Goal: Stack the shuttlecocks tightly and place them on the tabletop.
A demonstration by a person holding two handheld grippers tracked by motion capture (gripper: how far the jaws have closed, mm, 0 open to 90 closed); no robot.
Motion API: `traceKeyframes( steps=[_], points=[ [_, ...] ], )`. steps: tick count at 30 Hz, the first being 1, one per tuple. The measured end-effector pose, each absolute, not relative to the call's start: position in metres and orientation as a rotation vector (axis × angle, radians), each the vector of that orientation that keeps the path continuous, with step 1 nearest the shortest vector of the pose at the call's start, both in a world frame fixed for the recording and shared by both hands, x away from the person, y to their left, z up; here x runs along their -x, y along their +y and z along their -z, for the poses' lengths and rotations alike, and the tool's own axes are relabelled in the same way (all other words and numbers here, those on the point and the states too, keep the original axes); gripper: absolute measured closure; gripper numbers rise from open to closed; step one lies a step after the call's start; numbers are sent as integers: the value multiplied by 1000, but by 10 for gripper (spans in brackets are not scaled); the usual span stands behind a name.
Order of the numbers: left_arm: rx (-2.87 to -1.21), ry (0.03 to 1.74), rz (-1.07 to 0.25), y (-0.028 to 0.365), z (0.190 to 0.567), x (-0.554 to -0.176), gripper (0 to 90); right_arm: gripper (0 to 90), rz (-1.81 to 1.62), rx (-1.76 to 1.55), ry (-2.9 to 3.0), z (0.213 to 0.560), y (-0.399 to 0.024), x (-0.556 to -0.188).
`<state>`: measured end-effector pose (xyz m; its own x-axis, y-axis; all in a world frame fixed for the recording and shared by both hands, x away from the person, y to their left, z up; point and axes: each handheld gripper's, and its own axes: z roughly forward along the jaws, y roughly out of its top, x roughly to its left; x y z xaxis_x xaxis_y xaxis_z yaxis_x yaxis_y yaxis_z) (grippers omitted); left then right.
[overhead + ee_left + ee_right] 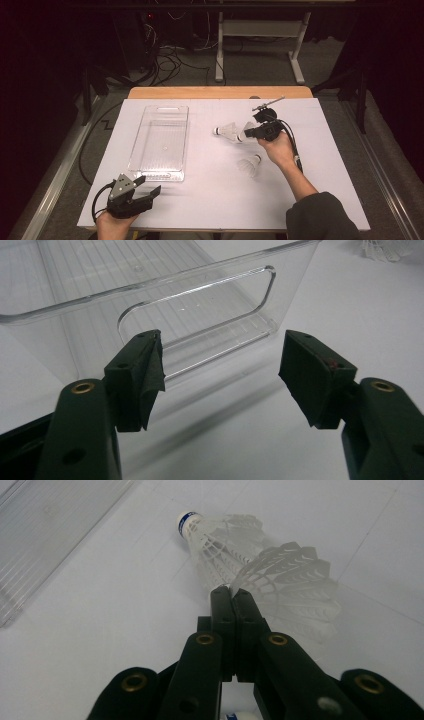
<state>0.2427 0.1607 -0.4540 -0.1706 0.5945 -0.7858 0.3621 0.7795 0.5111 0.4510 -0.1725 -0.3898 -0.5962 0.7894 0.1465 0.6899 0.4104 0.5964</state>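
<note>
A: Take the clear bin [161, 141] as the marker. What sits left of it?

B: Nothing to its left. Just below its near end, by the table's front edge, the left gripper [148, 192] rests in a hand, jaws wide apart with nothing between them. In the left gripper view the jaws point at the bin's handle cutout [200, 305].

A: And to the right of the bin?

B: Two white shuttlecocks lie together, well right of the bin. One shuttlecock [212, 535] has its blue-banded cork tip toward the bin. The right gripper [232, 592] has its jaws pressed together on the skirt edge of the second shuttlecock [295, 587], which overlaps the first.

A: Anything else?

B: A third shuttlecock [250, 164] lies nearer the person, right of the bin too, close to the right hand [278, 150].
</note>
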Motion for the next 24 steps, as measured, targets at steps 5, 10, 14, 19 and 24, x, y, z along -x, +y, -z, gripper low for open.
traceKeyframes(
  steps=[5, 10, 14, 19, 24],
  points=[
    [-739, 1782, -249, 162, 454, -243, 351, 900, -948, -1335, 2485, 388, -171, -455],
    [-742, 1781, -246, 162, 453, -242, 351, 900, -960, -1348, 2479, 391, -170, -458],
    [-739, 1783, -244, 161, 453, -242, 351, 900, -960, -1338, 2481, 392, -169, -459],
    [-745, 1781, -245, 161, 453, -242, 351, 900, -961, -1350, 2474, 393, -167, -462],
    [-761, 1773, -252, 161, 454, -242, 352, 900, -967, -1362, 2464, 394, -165, -464]
  ],
)
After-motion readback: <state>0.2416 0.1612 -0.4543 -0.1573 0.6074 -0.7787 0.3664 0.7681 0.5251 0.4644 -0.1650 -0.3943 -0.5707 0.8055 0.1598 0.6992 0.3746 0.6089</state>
